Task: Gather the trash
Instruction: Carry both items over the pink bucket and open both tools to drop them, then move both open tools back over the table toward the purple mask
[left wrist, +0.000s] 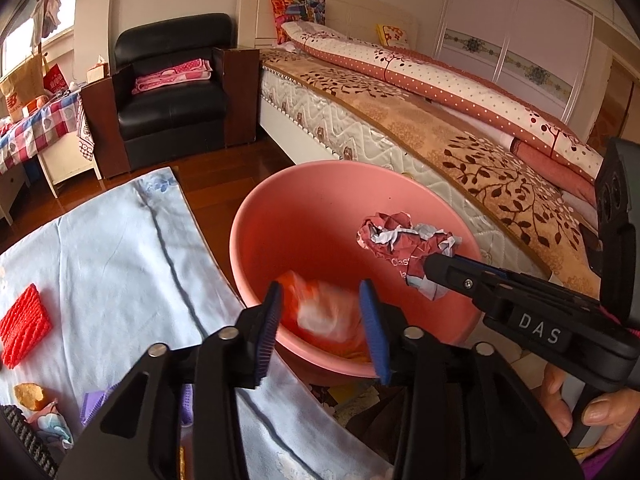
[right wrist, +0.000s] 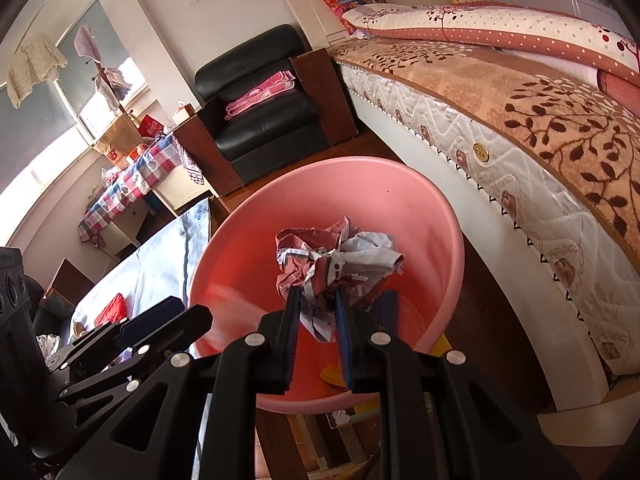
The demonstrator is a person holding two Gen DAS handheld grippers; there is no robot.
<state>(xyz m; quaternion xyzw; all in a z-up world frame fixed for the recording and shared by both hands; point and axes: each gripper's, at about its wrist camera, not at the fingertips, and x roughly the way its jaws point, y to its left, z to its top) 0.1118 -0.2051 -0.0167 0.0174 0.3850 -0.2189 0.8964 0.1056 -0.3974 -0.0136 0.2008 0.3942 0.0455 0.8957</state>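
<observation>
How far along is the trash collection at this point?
Done: an orange wrapper, blurred, is in the pink bin, between the open left gripper fingers. In hand: right gripper holds crumpled paper over the bin. Left: a red piece and scraps on the blue cloth.

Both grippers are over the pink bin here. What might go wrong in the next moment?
1. The right gripper pinches only the lower edge of the crumpled paper; loose folds may catch on the pads when it opens.
2. The orange wrapper, blurred between the open left gripper pads, sits near the pink bin front rim and might land outside.
3. The two grippers are close together and could collide.
</observation>
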